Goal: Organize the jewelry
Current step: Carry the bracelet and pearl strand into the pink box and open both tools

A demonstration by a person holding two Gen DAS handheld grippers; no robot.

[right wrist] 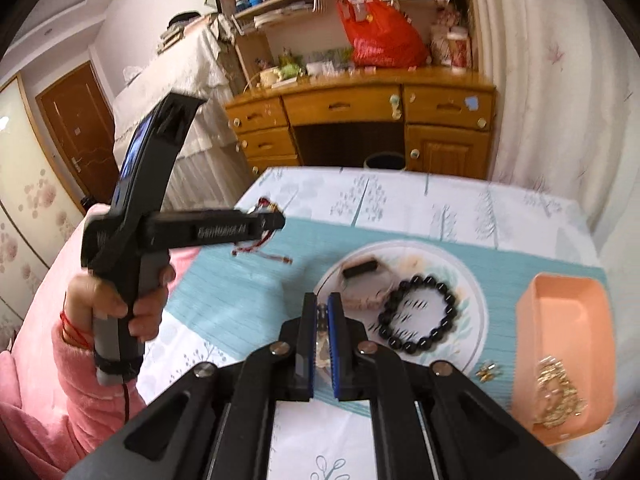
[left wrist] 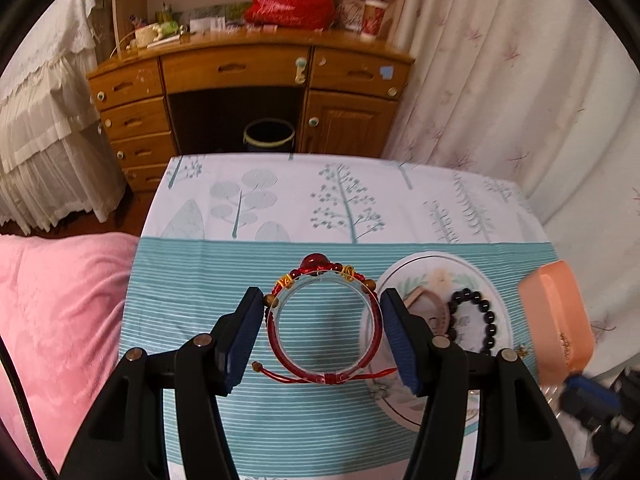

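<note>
Jewelry: black bead bracelet (right wrist: 418,314) on round plate (right wrist: 476,300); gold chains (right wrist: 558,394) in peach tray (right wrist: 524,320). Left gripper (left wrist: 320,330) clamps red bangle (left wrist: 322,320); right gripper (right wrist: 322,344) closed on something small and clear.

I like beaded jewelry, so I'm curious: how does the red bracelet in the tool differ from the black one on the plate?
The red bracelet is a thin red band with cord ties, gold charms and one large red bead; the black bracelet is uniform dark round beads all around. The red bracelet is held between the left gripper's fingers above the tablecloth; the black bracelet lies flat on the plate. Both are round wrist loops.
</note>
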